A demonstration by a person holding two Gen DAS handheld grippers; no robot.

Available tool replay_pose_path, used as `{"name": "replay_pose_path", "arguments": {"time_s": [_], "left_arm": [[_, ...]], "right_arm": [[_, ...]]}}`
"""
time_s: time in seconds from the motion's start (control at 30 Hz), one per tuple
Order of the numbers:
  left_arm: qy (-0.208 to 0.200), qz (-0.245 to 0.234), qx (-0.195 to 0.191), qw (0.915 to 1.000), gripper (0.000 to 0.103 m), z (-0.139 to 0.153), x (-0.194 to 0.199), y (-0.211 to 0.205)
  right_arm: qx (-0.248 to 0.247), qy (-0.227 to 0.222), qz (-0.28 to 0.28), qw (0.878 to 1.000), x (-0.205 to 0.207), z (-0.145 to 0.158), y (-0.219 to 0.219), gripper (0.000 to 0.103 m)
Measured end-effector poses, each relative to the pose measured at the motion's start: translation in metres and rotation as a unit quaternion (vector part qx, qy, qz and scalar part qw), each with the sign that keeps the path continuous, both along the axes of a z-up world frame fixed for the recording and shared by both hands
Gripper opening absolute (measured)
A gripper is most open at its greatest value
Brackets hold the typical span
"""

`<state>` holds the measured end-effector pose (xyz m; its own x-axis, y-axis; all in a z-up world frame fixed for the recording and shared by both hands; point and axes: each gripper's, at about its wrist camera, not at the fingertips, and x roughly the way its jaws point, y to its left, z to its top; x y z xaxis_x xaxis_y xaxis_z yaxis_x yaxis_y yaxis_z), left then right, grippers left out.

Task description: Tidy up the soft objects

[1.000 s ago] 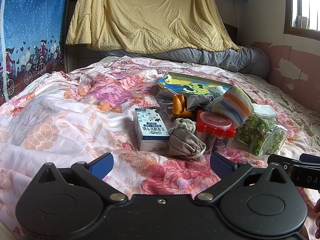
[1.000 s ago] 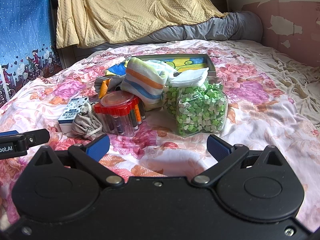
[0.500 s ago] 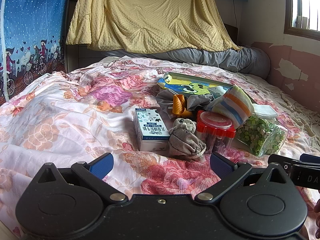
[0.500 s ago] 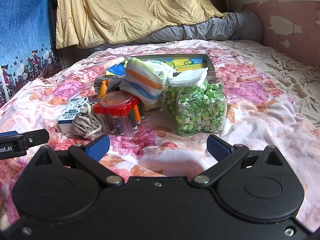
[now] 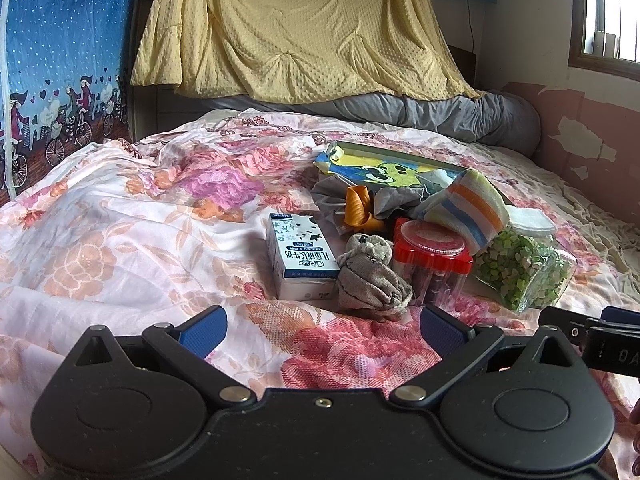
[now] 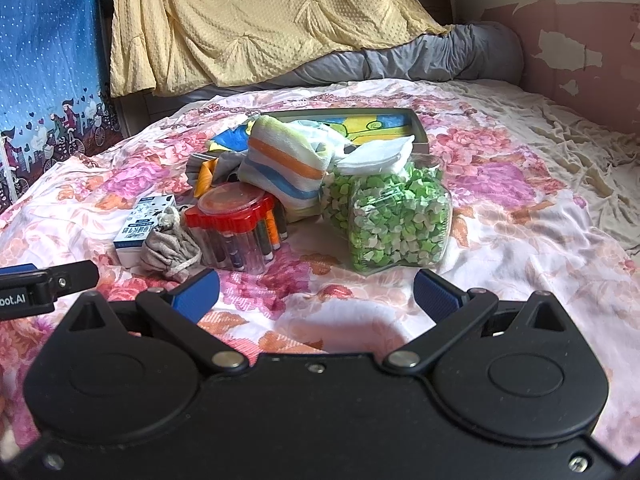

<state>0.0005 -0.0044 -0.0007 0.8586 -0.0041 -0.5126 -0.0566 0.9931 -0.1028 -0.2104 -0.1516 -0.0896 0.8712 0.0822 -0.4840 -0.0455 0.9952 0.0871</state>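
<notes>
My left gripper [image 5: 322, 322] has its jaws spread wide and empty, low over the floral bedspread [image 5: 120, 248], with the grey drawstring pouch [image 5: 370, 276] straight ahead between the blue pads; my right gripper [image 6: 316, 290] is likewise wide and holding nothing, facing the jar of green paper stars [image 6: 396, 224]. I judge no soft thing has been lifted yet, so the step in hand is the first pick — the pouch for the left looks the easiest. It touches the milk carton [image 5: 298, 256] on one side and the red-lidded tube holder [image 5: 430, 256] on the other, so I'd come in from the near side, bite the bunched top and lift straight up rather than drag. The striped towel [image 6: 286, 164] leans on the tube holder and jar, with a folded white cloth [image 6: 378, 158] on the jar's top; pulling either sideways could tip the jar. Behind them sits the tray [image 6: 418, 128] with a cartoon cloth in it. Open room is generous — bare bedspread to the left of the carton and to the right of the jar. The two grippers are close together, so I'd move one at a time.
</notes>
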Motion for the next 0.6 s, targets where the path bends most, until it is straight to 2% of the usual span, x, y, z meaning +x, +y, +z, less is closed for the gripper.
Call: {"name": "replay_pose_path", "arguments": {"time_s": [0.2, 0.43, 0.6], "left_arm": [[0.005, -0.014, -0.009, 0.9998, 0.102, 0.000, 0.010, 0.004], [0.013, -0.054, -0.016, 0.9983, 0.102, 0.000, 0.034, 0.007], [0.026, -0.086, -0.022, 0.9957, 0.101, -0.003, 0.060, 0.008]], "right_arm": [[-0.011, -0.014, -0.001, 1.000, 0.000, 0.006, -0.001, 0.103], [-0.005, -0.006, 0.012, 1.000, 0.015, 0.012, -0.008, 0.103], [-0.044, -0.016, 0.041, 0.998, 0.032, 0.016, -0.001, 0.103]]}}
